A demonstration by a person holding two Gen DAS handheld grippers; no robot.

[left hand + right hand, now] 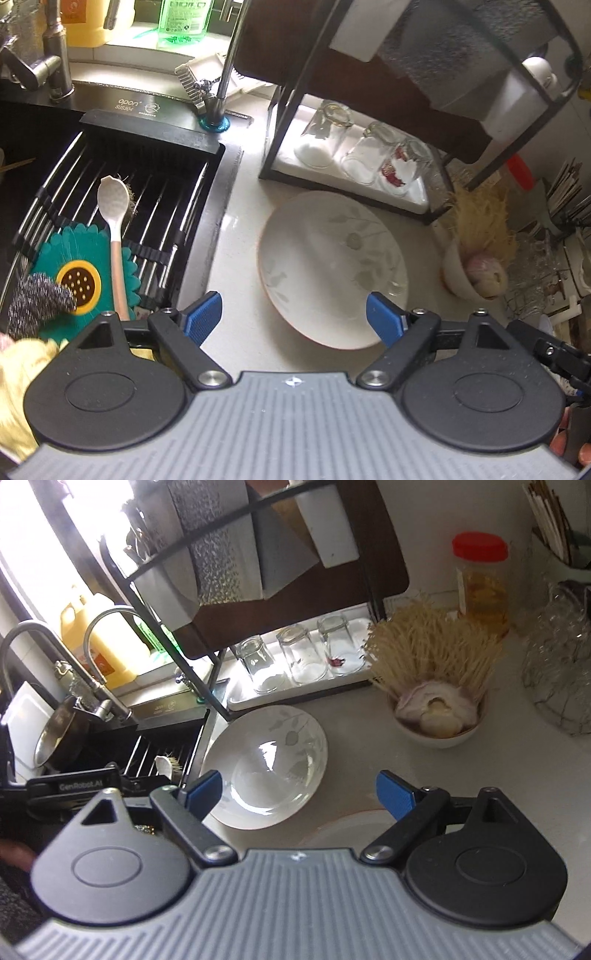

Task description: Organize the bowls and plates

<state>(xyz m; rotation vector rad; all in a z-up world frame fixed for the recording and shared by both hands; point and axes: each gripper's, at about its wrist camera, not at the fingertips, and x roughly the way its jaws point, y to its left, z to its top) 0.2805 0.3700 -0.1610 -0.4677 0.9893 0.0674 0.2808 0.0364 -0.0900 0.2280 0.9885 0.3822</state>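
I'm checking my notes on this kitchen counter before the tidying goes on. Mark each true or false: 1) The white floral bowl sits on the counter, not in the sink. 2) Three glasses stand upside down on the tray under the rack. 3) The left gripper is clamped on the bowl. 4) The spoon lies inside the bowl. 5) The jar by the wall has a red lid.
1) True: the bowl rests on the counter beside the sink.
2) True: three glasses are inverted on the white tray.
3) False: the left gripper is open and holds nothing.
4) False: the spoon lies on the sink rack.
5) True: the jar has a red lid.
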